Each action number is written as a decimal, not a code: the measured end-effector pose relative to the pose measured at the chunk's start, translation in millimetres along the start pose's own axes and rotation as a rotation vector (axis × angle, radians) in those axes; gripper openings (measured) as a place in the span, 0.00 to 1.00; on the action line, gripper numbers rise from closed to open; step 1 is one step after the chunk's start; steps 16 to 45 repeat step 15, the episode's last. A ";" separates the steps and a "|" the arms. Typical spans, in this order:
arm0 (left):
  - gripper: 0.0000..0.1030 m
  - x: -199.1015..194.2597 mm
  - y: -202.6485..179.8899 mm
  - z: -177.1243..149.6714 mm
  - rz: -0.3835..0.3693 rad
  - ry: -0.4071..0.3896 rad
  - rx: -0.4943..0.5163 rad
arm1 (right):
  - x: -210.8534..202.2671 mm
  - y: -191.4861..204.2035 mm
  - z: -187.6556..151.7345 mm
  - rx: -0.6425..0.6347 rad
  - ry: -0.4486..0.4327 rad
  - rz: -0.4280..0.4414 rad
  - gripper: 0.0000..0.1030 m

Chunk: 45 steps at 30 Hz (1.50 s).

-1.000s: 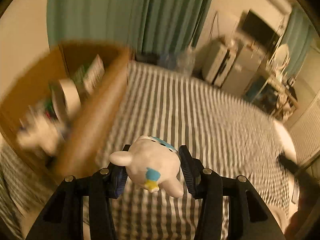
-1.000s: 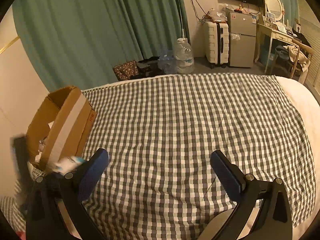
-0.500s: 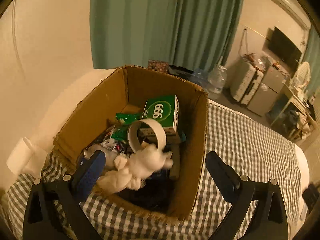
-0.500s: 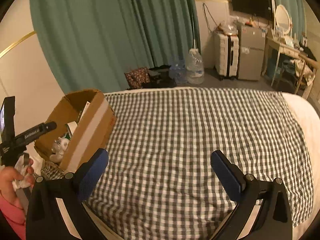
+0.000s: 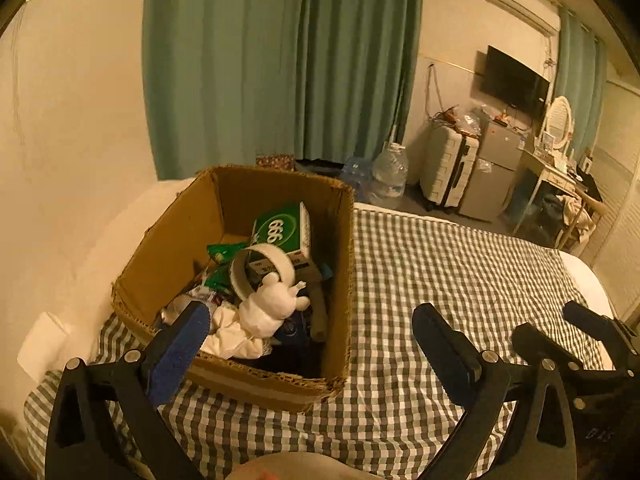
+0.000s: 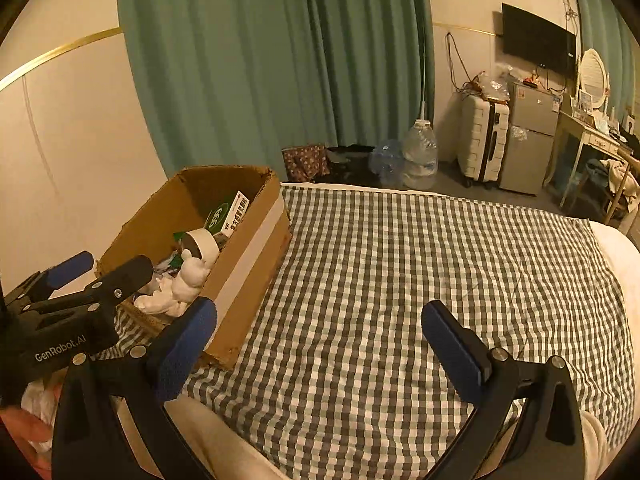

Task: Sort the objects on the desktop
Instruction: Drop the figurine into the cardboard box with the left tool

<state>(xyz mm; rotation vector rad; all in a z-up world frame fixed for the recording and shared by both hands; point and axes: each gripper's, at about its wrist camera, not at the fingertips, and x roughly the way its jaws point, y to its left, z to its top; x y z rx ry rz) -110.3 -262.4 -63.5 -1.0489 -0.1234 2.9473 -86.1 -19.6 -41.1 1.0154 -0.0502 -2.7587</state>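
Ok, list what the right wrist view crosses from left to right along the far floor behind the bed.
Patterned brown bag → clear plastic water jug → white hard-shell suitcase → small grey fridge → pale wooden dressing table.

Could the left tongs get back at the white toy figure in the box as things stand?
Probably yes: the left tongs are open, the cardboard box has no lid, and the white toy figure lies on top.

Dim warm-lit bedroom: teal curtains (image 6: 276, 64), wall TV (image 6: 538, 42), white suitcase (image 6: 482, 140) beside a small fridge (image 6: 528, 136), checkered bed (image 6: 420, 280).
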 end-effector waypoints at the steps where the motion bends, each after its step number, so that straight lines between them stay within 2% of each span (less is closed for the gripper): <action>1: 1.00 0.9 3.2 -0.1 0.010 0.002 -0.009 | -0.5 1.8 -0.1 -0.004 -0.006 -0.006 1.00; 11: 1.00 13.7 18.5 -3.7 0.059 0.034 -0.056 | 3.1 7.5 -1.6 0.006 0.007 0.002 1.00; 14: 1.00 19.9 21.1 -10.8 0.013 0.065 -0.084 | 2.5 10.5 -2.4 -0.016 0.007 -0.002 1.00; 45: 1.00 20.9 20.3 -11.6 0.026 0.069 -0.088 | 2.7 11.7 -2.4 -0.025 0.006 -0.008 1.00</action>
